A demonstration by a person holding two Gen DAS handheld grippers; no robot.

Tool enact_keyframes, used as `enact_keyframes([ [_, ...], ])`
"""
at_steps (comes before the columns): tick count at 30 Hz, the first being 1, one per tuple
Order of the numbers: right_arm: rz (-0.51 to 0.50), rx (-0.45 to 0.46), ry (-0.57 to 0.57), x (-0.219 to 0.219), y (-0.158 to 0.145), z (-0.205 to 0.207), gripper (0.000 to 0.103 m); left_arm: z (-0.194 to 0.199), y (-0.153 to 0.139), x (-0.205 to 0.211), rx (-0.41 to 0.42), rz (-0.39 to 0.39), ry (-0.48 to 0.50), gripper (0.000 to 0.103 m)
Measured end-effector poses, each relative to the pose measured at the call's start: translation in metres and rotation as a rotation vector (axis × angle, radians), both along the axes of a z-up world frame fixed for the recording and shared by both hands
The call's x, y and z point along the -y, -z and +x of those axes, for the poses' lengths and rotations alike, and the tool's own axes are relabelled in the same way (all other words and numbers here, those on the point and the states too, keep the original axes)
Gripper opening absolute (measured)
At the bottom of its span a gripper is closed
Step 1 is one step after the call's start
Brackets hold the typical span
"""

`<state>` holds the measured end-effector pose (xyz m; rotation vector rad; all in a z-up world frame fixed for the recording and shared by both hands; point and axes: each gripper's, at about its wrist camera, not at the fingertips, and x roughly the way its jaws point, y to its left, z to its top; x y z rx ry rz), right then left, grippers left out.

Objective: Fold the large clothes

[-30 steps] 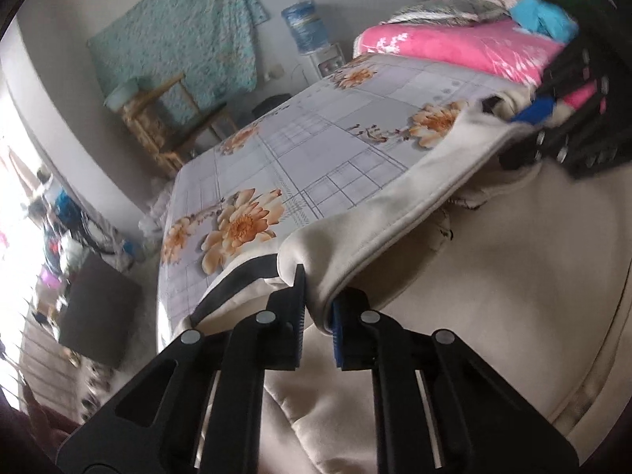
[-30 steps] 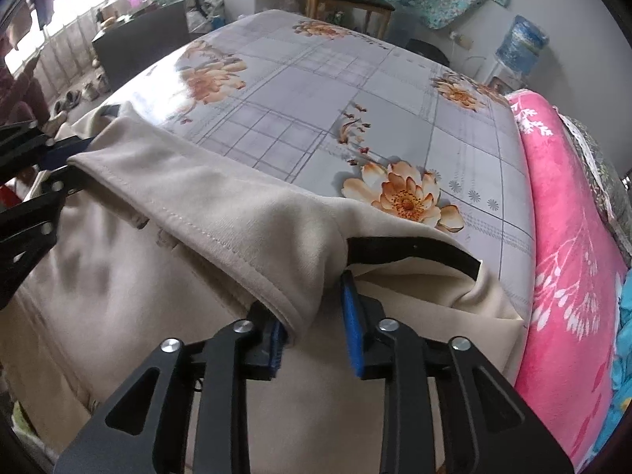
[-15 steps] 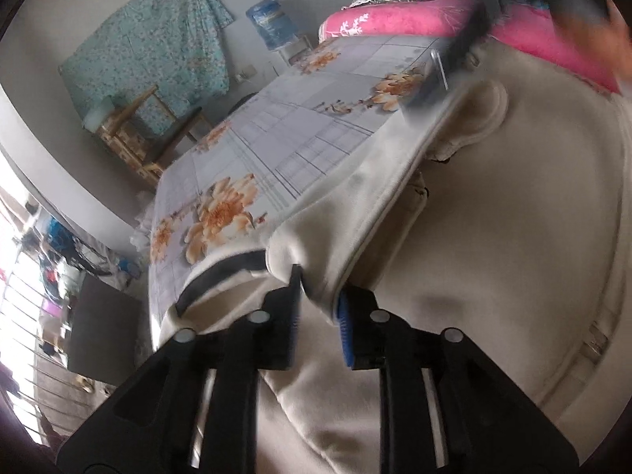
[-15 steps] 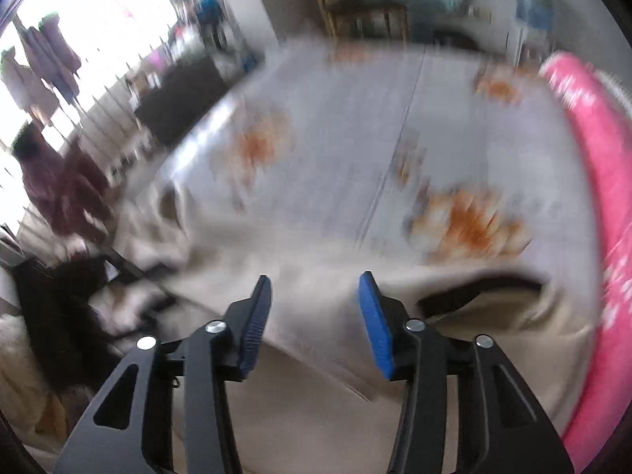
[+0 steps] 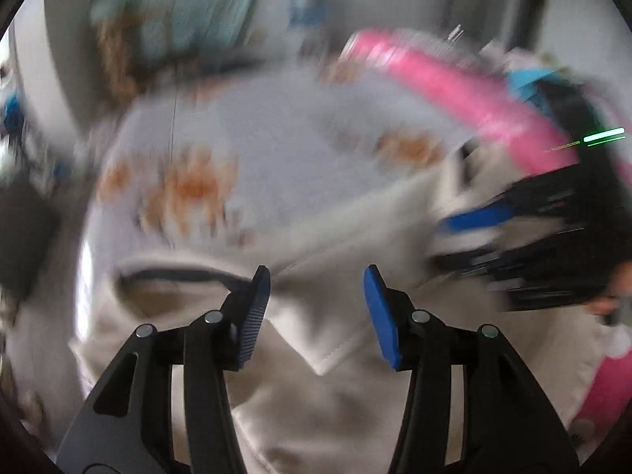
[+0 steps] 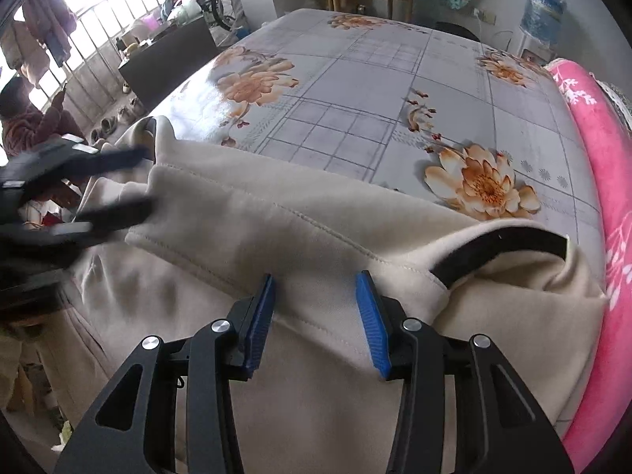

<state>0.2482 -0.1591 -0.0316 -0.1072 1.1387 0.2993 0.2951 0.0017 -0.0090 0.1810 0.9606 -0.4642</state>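
The counter (image 6: pixel 395 91), covered with a grey cloth printed with orange flowers, fills the upper half of the right wrist view, and a pink blanket (image 6: pixel 608 205) lies along its edge from 2 to 4 o'clock. The cream garment (image 6: pixel 276 375) is spread over the near part of the counter and takes the whole lower half of this view; its folded-over edge runs from 9 o'clock toward 3 o'clock, and a black band (image 6: pixel 501 243) shows inside an opening at about 3 o'clock. The right gripper (image 6: pixel 316 316) stands at 6 o'clock with its blue pads apart; the jaws are closing a little, and the stitched hem of the garment passes between them, but the pads do not press on it. The left gripper (image 5: pixel 318 308) is seen in the strongly blurred left wrist view at 6 o'clock; its jaws are opening, and a corner of the cream garment (image 5: pixel 328 355) lies between the pads, free of both. In the right wrist view the same left gripper (image 6: pixel 118 185) appears blurred at 9 o'clock, at the far end of the folded edge.
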Motion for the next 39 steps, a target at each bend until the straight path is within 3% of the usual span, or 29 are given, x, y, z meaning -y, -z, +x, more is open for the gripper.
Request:
enact_keyframes([
  [2,-0.014,-0.004,0.006,0.009,-0.003,-0.003,0.038,-0.004,0.007,0.001,0.043,0.009,0.001,0.047],
  [4,0.009,-0.027,0.048,0.025,-0.01,-0.003,0.029,-0.01,0.007,0.005,0.05,0.038,0.011,0.048],
  [7,0.066,-0.016,0.074,0.033,-0.025,-0.003,0.029,-0.014,0.007,0.002,0.035,0.018,0.005,0.05],
  [10,0.033,0.025,0.055,0.028,-0.024,0.002,0.029,-0.019,0.008,0.001,0.037,0.006,0.005,0.051],
  [13,-0.044,0.005,0.034,0.024,0.004,0.011,0.028,-0.018,0.01,0.0,0.025,-0.01,-0.001,0.051],
  [16,-0.089,0.017,0.055,0.023,-0.005,0.008,0.021,-0.021,0.013,-0.001,0.004,-0.018,0.005,0.051],
  [21,-0.098,0.095,0.018,0.007,-0.024,-0.006,0.021,-0.023,0.015,-0.002,0.018,-0.02,0.011,0.051],
  [24,-0.13,0.028,0.017,0.005,0.004,0.001,0.022,-0.025,0.016,-0.001,0.032,-0.015,0.01,0.052],
  [27,-0.116,0.019,0.06,0.013,-0.009,-0.005,0.024,-0.027,0.013,-0.003,0.025,-0.007,-0.008,0.052],
  [30,-0.072,0.022,0.08,0.017,-0.04,-0.03,0.031,-0.036,-0.004,-0.015,0.025,-0.018,-0.052,0.052],
  [35,-0.026,0.098,0.049,0.007,-0.08,-0.108,0.057,-0.076,-0.047,-0.054,0.045,-0.058,-0.133,0.053],
  [37,0.007,0.129,0.049,0.0,-0.079,-0.14,0.071,-0.096,-0.059,-0.073,0.06,-0.081,-0.168,0.053],
  [39,0.033,0.15,0.057,-0.004,-0.072,-0.167,0.075,-0.125,-0.066,-0.096,0.085,-0.094,-0.216,0.053],
])
